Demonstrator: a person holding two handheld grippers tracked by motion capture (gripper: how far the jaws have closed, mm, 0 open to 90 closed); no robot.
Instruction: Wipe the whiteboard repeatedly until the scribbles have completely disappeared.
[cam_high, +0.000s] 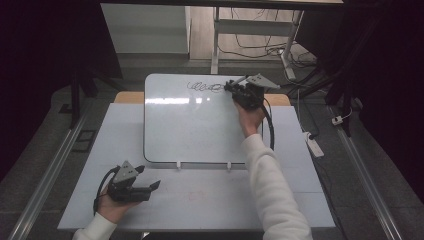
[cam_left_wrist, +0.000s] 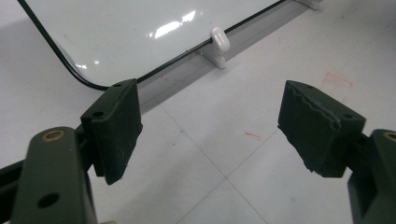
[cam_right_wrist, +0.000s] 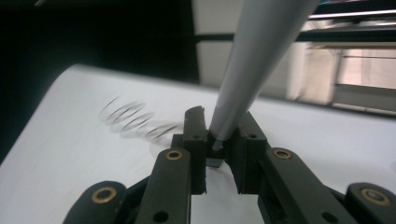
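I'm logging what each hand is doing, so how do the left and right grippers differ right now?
The left gripper has its fingers wide apart with nothing between them; the right gripper is shut on a grey pen. The left rests low near the table's front edge; the right is over the whiteboard, by the scribble. Both are black and hand-held.

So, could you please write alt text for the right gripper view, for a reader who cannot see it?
The right claw is shut on a grey marker, whose tip sits low between the black jaws, above a white whiteboard. Blurred looping scribbles lie on the board, left of the claw.
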